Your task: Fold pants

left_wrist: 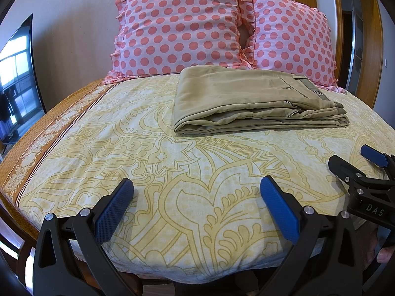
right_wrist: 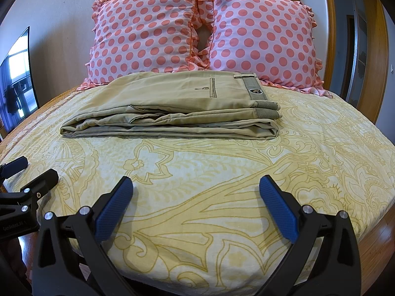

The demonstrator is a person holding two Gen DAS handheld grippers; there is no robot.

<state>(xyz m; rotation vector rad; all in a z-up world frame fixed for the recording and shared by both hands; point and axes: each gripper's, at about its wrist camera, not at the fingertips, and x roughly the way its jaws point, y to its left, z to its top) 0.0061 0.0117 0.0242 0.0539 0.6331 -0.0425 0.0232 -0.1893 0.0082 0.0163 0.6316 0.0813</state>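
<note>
Khaki pants (left_wrist: 251, 98) lie folded into a flat stack on the bed, near the pillows; in the right wrist view they (right_wrist: 172, 106) show the waistband on the right. My left gripper (left_wrist: 197, 185) is open and empty, over the near part of the bed, well short of the pants. My right gripper (right_wrist: 196, 185) is open and empty too, at the same distance. The right gripper also shows in the left wrist view (left_wrist: 355, 160), and the left gripper shows in the right wrist view (right_wrist: 32, 172).
The bed has a yellow patterned sheet (left_wrist: 172, 172) with an orange border (left_wrist: 37, 153) on the left. Two pink polka-dot pillows (left_wrist: 180, 27) (left_wrist: 291, 39) lean on the wall behind the pants. A dark TV screen (left_wrist: 17, 74) stands at the left. A wooden door frame (right_wrist: 370, 61) is at the right.
</note>
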